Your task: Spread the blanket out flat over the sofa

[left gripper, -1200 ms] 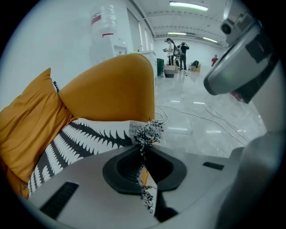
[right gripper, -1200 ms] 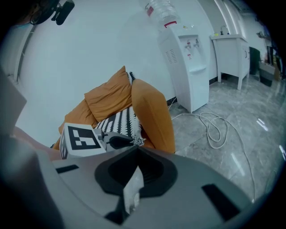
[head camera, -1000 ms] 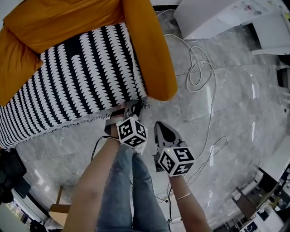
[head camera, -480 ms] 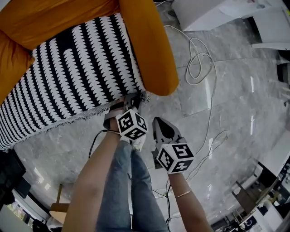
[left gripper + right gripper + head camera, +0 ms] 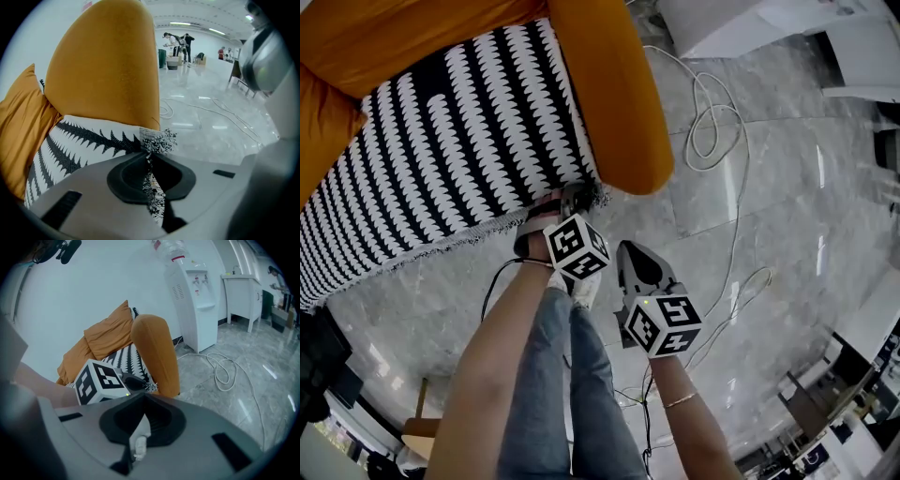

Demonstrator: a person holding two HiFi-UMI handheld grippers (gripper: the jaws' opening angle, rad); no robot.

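A black-and-white patterned blanket (image 5: 441, 150) lies over the seat of an orange sofa (image 5: 609, 94), and its fringed edge hangs down the front. My left gripper (image 5: 577, 199) is shut on the blanket's fringed corner (image 5: 157, 140), beside the sofa's right armrest (image 5: 108, 70). The fringe runs down between the closed jaws in the left gripper view. My right gripper (image 5: 630, 255) hovers over the floor just right of the left one, jaws together and holding nothing. From the right gripper (image 5: 143, 416) view, the left gripper's marker cube (image 5: 101, 380) sits in front of the blanket (image 5: 123, 356).
An orange cushion (image 5: 110, 331) leans at the sofa's back. A white cable (image 5: 712, 141) loops over the grey marble floor to the right of the armrest. A white water dispenser (image 5: 192, 296) and a white cabinet (image 5: 243, 291) stand along the wall. The person's legs (image 5: 553, 394) are below the grippers.
The left gripper keeps its hold on the blanket corner and has edged slightly toward the sofa. The right gripper has barely moved.
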